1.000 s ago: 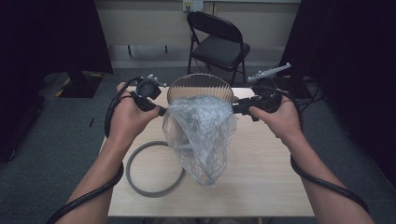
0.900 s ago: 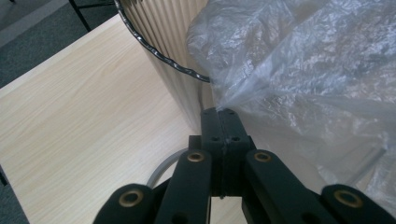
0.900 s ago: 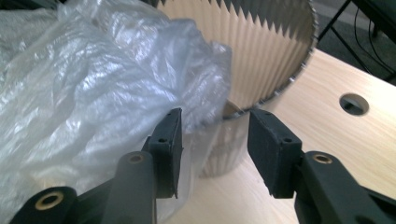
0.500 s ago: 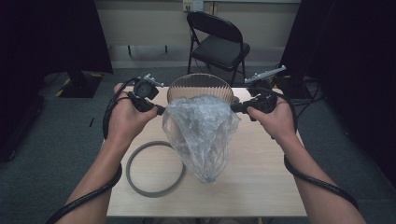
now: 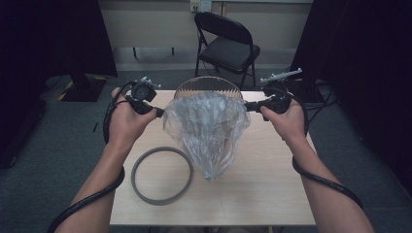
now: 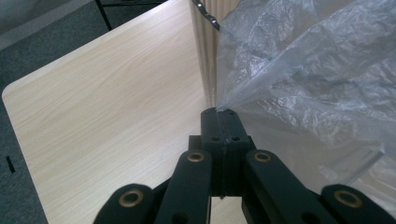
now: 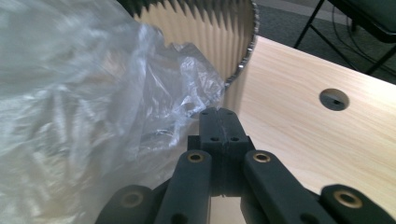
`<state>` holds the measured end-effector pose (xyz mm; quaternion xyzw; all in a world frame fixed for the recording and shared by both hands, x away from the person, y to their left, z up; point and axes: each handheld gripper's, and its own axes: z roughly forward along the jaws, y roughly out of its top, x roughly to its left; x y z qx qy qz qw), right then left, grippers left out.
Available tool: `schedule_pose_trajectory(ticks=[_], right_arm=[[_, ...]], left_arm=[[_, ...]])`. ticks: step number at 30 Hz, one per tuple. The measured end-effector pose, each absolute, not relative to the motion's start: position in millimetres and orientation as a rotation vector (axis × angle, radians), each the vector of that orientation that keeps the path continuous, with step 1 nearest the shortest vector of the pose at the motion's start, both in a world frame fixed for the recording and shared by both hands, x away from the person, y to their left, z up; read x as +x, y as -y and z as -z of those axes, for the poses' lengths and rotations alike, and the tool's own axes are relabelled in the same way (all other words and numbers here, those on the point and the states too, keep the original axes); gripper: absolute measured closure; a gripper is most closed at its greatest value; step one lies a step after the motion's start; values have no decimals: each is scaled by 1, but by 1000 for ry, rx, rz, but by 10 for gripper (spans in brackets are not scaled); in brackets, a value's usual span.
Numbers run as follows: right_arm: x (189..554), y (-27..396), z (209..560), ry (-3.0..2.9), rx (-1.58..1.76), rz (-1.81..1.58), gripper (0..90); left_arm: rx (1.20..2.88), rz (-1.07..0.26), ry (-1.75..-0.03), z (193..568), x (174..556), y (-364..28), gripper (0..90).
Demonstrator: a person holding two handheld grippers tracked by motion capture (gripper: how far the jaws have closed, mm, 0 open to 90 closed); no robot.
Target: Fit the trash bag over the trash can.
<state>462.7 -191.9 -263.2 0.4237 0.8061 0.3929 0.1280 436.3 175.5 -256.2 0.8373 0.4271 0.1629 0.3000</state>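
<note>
Nearest the person, a grey flat ring (image 5: 162, 175) lies on the pale wood-grain tabletop (image 5: 262, 194), left of centre and well apart from both hands.

Above and beyond the ring hangs the clear crumpled plastic bag (image 5: 206, 128), stretched by its upper edge between the two grippers. Its body sags to a point whose tip is close over the tabletop just right of the ring; contact with the wood cannot be told.

Left gripper (image 5: 159, 112): jaws pressed together, pinching the left edge of the bag's mouth. In the left gripper view the film (image 6: 308, 79) fans out from the closed tips (image 6: 221, 112) toward the right and upward.

Right gripper (image 5: 248, 106): jaws pressed together on the right edge of the bag's mouth. In the right gripper view the film (image 7: 84, 93) spreads to the left of the closed tips (image 7: 219, 112); a ragged fold of it lies just beside them.

Just behind the bag stands a round ribbed beige bin with a dark metal rim (image 5: 209, 83), upright on the tabletop. The bag's mouth is in front of the bin's opening, at about rim level.

A round cable hole (image 7: 334, 99) shows in the tabletop in the right gripper view.

Farthest off, a black folding chair (image 5: 227, 43) stands on the grey carpet beyond the tabletop.
</note>
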Motion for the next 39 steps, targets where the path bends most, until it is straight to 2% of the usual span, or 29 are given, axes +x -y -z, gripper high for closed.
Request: schedule_pose_trajectory(ticks=[11, 21, 30, 36, 38, 39], right_arm=[[482, 198, 283, -2312, 1274, -1160, 900], [497, 200, 311, -2334, 1269, -1040, 900], [483, 215, 291, -2297, 1258, -1147, 900], [464, 223, 282, -2287, 1228, -1174, 682], [457, 227, 279, -2299, 1215, -1176, 636], [454, 228, 278, -2295, 1205, -1170, 580]], left_arm=[[2232, -391, -1152, 275, 452, -175, 900], [2224, -377, -1162, 291, 464, -173, 900], [2203, -350, -1152, 284, 454, -175, 900], [2195, -375, -1140, 277, 446, -172, 900], [2193, -378, -1137, 274, 443, -171, 900], [2187, -376, -1131, 273, 442, -170, 900]])
